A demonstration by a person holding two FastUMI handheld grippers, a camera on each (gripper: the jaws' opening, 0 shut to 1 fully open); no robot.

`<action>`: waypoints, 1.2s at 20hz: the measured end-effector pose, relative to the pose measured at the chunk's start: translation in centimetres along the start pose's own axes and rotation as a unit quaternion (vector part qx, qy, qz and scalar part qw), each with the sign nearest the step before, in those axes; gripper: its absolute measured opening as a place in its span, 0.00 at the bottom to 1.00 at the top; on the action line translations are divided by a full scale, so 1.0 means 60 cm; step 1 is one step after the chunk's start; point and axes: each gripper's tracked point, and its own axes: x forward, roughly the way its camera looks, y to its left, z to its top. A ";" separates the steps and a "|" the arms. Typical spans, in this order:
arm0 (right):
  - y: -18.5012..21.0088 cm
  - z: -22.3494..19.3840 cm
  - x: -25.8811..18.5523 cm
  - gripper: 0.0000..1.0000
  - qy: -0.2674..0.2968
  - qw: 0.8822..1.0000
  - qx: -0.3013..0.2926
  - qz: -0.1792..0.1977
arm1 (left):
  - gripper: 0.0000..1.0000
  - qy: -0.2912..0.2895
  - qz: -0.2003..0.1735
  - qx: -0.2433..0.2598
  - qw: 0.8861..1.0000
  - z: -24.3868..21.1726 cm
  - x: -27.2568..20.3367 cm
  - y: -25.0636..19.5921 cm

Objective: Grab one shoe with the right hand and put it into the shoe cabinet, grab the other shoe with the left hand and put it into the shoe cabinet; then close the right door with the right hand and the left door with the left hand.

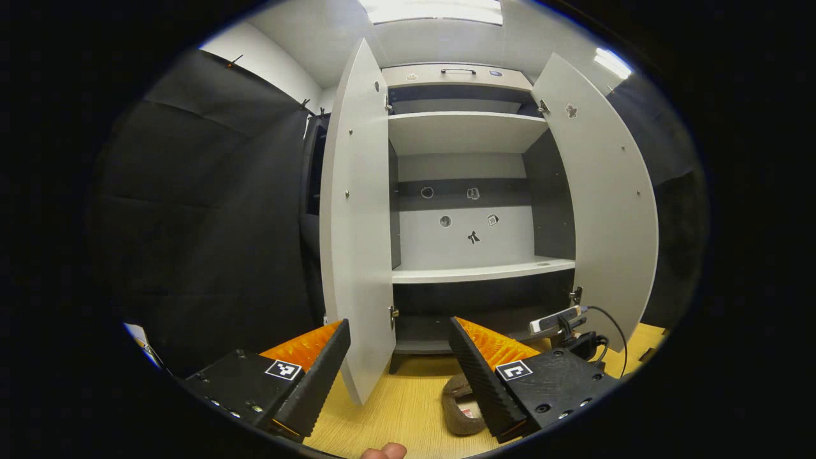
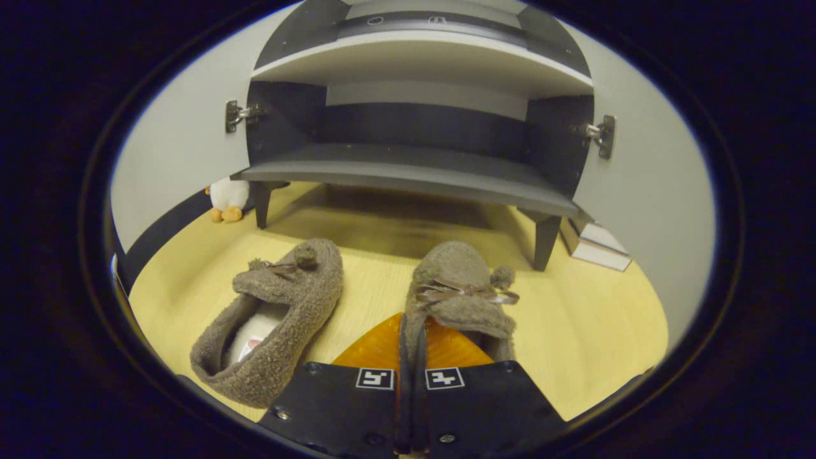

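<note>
Two brown fuzzy slippers lie on the yellow wooden floor in front of the shoe cabinet. In the right gripper view, my right gripper is shut on the side wall of the right slipper, near its bow. The left slipper lies free beside it. The cabinet's bottom shelf is just ahead. In the left gripper view, my left gripper is open and holds nothing. One slipper peeks out behind its right finger. Both cabinet doors, left and right, stand wide open.
A small white plush toy sits by the cabinet's left leg. Stacked flat boxes lie on the floor at the right. A white device with a black cable shows by the right door. Black cloth walls flank the cabinet.
</note>
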 end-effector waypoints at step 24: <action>-0.084 0.607 -0.058 0.05 -0.100 0.994 -0.032 -0.010 | 0.95 0.001 -0.035 -0.022 0.999 -0.012 -0.016 -0.051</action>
